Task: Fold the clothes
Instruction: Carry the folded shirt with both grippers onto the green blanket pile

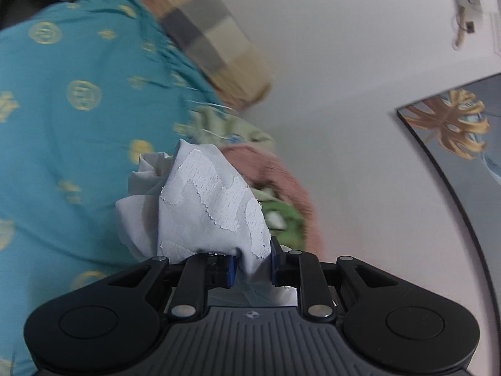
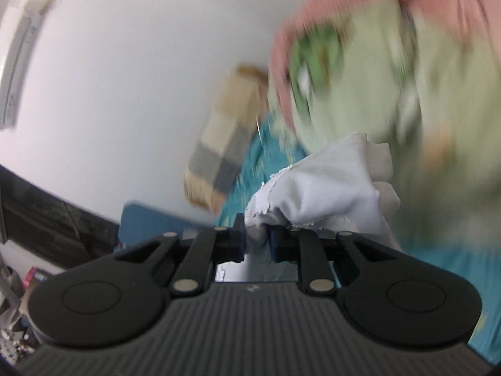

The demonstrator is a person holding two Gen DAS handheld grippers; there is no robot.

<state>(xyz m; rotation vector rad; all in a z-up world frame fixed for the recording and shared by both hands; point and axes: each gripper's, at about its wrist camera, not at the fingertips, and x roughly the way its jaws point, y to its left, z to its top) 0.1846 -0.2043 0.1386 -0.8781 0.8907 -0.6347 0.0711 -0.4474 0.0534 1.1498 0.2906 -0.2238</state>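
Observation:
A pale grey garment [image 1: 200,206] with a cracked white print bunches up in front of my left gripper [image 1: 252,268], whose blue pads are shut on its fabric. In the right wrist view another bunch of the same pale grey garment [image 2: 325,194] is pinched by my right gripper [image 2: 256,238], shut on it. Both bunches are lifted above the bed. The rest of the garment hangs below, out of sight.
A teal bedspread [image 1: 78,109] with gold motifs lies behind the garment. A checked pillow [image 1: 206,37], a pink and green blanket heap [image 1: 281,206] and a white wall [image 1: 344,78] with a framed leaf picture [image 1: 454,125] stand beyond. Clutter [image 2: 18,297] sits at lower left.

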